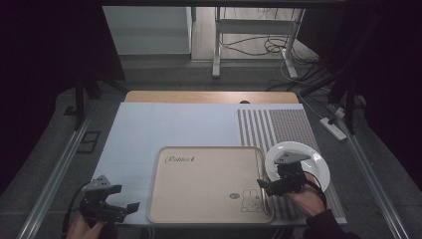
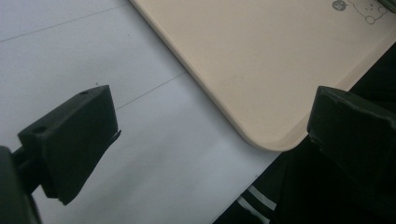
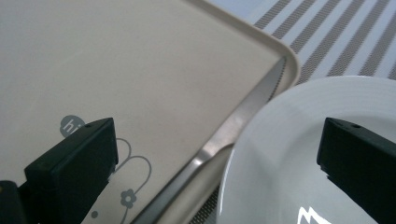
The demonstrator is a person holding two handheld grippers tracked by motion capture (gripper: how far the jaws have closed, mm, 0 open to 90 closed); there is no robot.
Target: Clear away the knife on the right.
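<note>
Right gripper sits low at the right of the high view, hovering where the beige tray meets the white plate, and its jaws stand wide apart, holding nothing. From the right gripper view, here's what it's lined up on: a table knife lying along the tray's right rim, blade running toward the upper right of the frame, handle end dropping out at the bottom edge. The plate sits just beside it, its rim close over the knife; whether they touch I can't tell. The tray with its rabbit drawing takes the left half, bare, and the striped placemat shows in the upper right corner.

Over at lower left of the high view, the left gripper waits on the pale table cover, just off the tray's near left corner. In the left gripper view, its jaws are also spread wide and empty, with the tray corner showing between them.

My read: this is the approach stage, the knife being the target and not yet gripped. The next move calls for the right gripper to drop lower and centre the knife between the jaws, then close across its narrow width without nudging the plate or snagging the tray's raised rim. Thin, flat and slick metal, so a shallow, square bite looks wise.
</note>
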